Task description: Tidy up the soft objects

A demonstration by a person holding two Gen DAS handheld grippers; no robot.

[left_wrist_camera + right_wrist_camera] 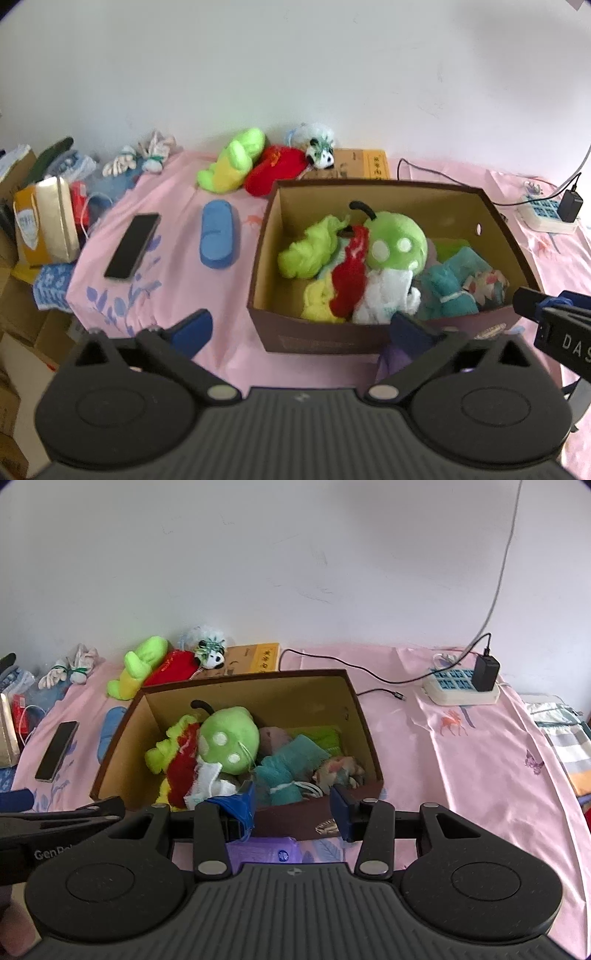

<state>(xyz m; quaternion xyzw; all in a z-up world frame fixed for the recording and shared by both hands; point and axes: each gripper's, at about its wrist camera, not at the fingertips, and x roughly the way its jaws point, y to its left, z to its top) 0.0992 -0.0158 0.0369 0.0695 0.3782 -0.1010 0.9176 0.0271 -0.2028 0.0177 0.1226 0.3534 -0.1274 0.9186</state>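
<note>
White letters "DAS" stood on the right gripper [554,317] body, seen from the left wrist. "GenRo", cut off, stood on the left gripper [55,823] arm. Print on the yellow booklet [266,657] was illegible.

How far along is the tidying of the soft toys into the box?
Well under way. The box already holds a round green plush, a teal cloth and other soft pieces. Nothing is in hand: the left gripper and right gripper both have open, empty jaws. Still outside on the bed are the green and yellow plush, red plush and panda toy.
</note>
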